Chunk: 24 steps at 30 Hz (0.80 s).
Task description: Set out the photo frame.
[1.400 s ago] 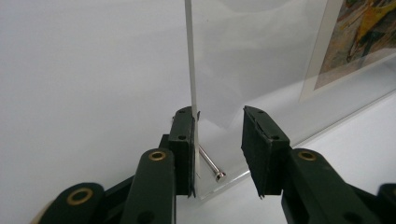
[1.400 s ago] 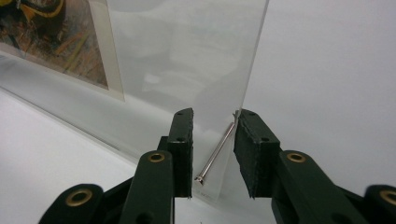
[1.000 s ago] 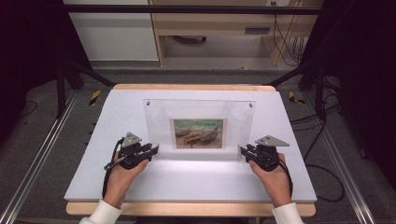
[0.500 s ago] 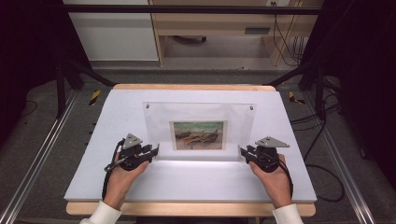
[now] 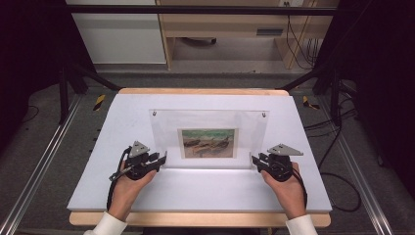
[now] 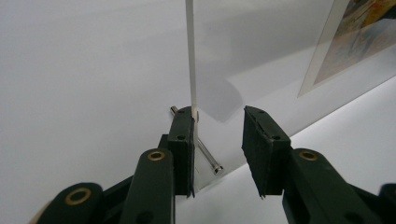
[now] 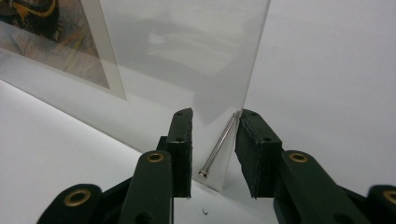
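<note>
Acrylic frame (image 5: 209, 137), clear and upright, is flanked at its two lower corners by the grippers. The left gripper (image 5: 160, 160) is held at the frame's lower left corner, with its jaws spread apart. In the left gripper view (image 6: 218, 149), the thin edge of the pane (image 6: 190, 56) is seen rising just beside the inner face of the left-hand jaw, apparently touching it, while the right-hand jaw stands clear of the pane with a gap between. A small metal pin (image 6: 208, 156) passes through the pane between the jaws, close to the left-hand one. The right gripper (image 5: 256, 160) is held at the frame's lower right corner, its jaws likewise parted. In the right gripper view (image 7: 214, 151), the pane's corner is placed between the two jaws, nearer the right-hand jaw; whether that jaw touches the edge cannot be told. A second metal pin (image 7: 218, 144) is seen slanting down through the pane between the jaws. Neither gripper is clamped on the frame. Beyond the jaws, toward the middle of the pane, a painted picture (image 5: 208, 143) with a pale border is mounted; it is seen to the upper right of the left gripper's jaws and to the upper left of the right gripper's jaws. The frame stands on a white table surface (image 5: 205, 188), on which both of the person's hands rest behind the grippers.
</note>
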{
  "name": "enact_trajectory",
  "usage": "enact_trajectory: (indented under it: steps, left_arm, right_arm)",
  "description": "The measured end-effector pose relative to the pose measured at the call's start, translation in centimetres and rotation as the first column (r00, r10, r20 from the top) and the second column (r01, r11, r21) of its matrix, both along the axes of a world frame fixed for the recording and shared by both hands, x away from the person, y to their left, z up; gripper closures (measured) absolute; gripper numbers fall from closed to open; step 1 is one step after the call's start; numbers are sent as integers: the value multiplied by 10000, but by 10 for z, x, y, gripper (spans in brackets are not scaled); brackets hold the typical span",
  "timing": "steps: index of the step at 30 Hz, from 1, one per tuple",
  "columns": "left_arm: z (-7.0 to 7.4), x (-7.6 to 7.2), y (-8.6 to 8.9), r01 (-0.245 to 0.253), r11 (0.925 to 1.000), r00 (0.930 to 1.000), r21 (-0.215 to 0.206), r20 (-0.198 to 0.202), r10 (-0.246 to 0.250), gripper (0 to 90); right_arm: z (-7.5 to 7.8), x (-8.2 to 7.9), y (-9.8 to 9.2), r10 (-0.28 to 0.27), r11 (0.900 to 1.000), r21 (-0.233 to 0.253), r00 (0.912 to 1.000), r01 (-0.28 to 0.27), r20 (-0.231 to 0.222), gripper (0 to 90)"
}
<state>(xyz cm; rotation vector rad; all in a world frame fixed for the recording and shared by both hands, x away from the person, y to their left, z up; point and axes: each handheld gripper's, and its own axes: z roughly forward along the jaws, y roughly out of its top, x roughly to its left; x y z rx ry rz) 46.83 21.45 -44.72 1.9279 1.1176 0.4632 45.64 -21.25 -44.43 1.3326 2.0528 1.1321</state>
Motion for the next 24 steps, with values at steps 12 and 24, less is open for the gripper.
enact_trajectory:
  steps: [12,24]
  left_arm:
    - [0,-1,0,42,10000,10000,-37,16,-42,642]
    - [-1,-1,1,165,9999,9997,-4,189,-165,628]
  right_arm:
    - [0,0,-1,56,10000,11,10000,-56,22,668]
    - [-1,0,-1,148,9999,33,9999,-148,53,645]
